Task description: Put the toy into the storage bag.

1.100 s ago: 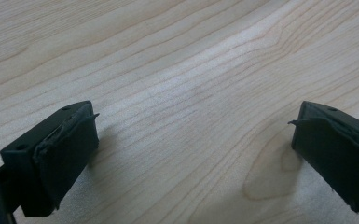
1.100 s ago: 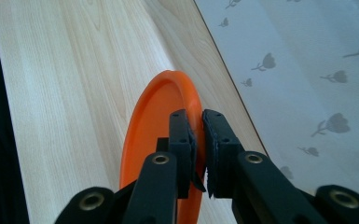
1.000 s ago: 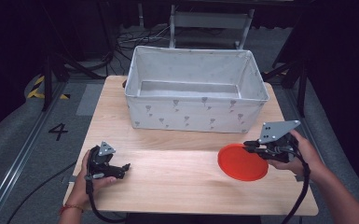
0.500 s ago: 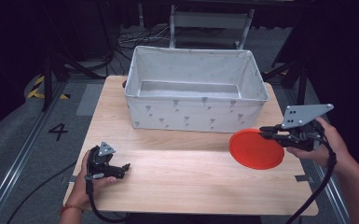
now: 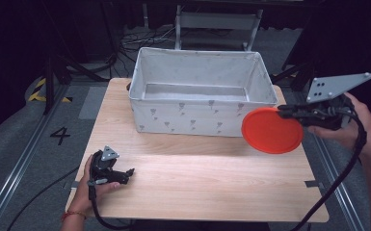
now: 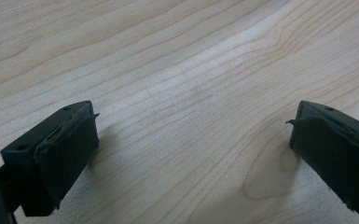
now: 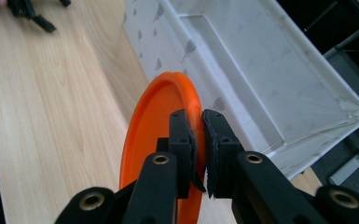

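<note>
plate [image 5: 271, 130] in orange hung clear of the counter [image 5: 207, 178], just off the front right corner of the bin [image 5: 201, 91], level with its front wall but outside it. right tool [image 7: 196, 140] was clamped on the plate's rim, its two black jaws pressed together with the thin edge between them, seen close in the right gripper view; in the high view the same tool [image 5: 289, 111] reached in from the bin's right side. gripping the rim let the plate hang on edge, which would probably let it clear the bin's wall and go inside, if that was the aim; that is a judgement only.

left tool [image 5: 125, 173] rested low on the counter, well in front of the bin's left corner, far from the plate. its jaws stood wide apart with nothing but bare wood between them in the left gripper view [image 6: 191, 154], so it looked parked, out of the way.

writing was scarce: a dark "4" [image 5: 60, 136] marked the grey floor left of the counter, beyond the bin's left end. small grey bird-like prints dotted the bin's cloth wall; no brand could be read.
</note>
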Demonstrator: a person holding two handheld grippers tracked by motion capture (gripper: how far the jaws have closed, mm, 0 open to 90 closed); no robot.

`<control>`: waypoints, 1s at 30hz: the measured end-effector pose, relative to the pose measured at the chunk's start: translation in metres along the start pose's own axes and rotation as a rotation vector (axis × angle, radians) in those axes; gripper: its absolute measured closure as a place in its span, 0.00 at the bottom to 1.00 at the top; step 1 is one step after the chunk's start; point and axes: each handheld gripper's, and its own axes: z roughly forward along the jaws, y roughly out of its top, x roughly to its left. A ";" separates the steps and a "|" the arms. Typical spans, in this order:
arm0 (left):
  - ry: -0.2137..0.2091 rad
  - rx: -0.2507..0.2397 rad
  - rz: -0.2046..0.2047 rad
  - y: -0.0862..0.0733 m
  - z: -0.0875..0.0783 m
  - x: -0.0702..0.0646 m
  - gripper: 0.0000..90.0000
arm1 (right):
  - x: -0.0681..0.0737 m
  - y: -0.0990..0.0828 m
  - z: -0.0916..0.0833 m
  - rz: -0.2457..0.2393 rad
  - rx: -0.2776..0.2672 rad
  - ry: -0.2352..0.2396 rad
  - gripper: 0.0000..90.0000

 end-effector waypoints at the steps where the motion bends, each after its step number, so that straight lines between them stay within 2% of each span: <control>1: 0.001 -0.001 0.002 0.000 0.000 0.000 0.02 | -0.003 0.003 -0.001 -0.001 0.000 -0.005 0.92; 6: -0.010 0.001 0.004 0.000 -0.001 0.001 0.02 | -0.021 0.022 -0.004 -0.009 -0.007 -0.038 0.92; 10: -0.012 0.000 0.003 -0.001 -0.001 0.001 0.02 | -0.041 0.037 0.004 -0.007 0.005 -0.064 0.92; 11: -0.012 0.000 0.003 -0.001 -0.001 0.001 0.02 | -0.041 0.037 0.004 -0.007 0.005 -0.064 0.92; 17: -0.012 0.002 0.004 -0.001 -0.001 0.001 0.02 | -0.076 0.064 0.017 0.013 -0.002 -0.082 0.92; 18: -0.012 0.001 0.006 -0.001 -0.001 0.001 0.02 | -0.084 0.071 0.022 0.014 -0.004 -0.094 0.92; 20: -0.017 0.003 0.014 0.000 0.000 0.002 0.02 | -0.093 0.076 0.028 0.017 -0.007 -0.099 0.92; 21: -0.016 0.002 0.017 0.000 0.000 0.002 0.02 | -0.098 0.079 0.033 0.017 -0.015 -0.090 0.92; 23: -0.012 -0.005 0.013 0.000 0.000 0.002 0.02 | -0.102 0.080 0.038 0.016 -0.018 -0.085 0.92; 25: -0.011 -0.004 0.013 0.000 0.000 0.002 0.02 | -0.110 0.084 0.048 0.018 -0.017 -0.069 0.92; 29: -0.013 -0.001 0.014 0.000 0.000 0.002 0.02 | -0.127 0.083 0.075 0.030 -0.012 -0.065 0.92; 30: -0.014 0.001 0.014 0.000 0.000 0.002 0.02 | -0.127 0.083 0.075 0.030 -0.012 -0.065 0.92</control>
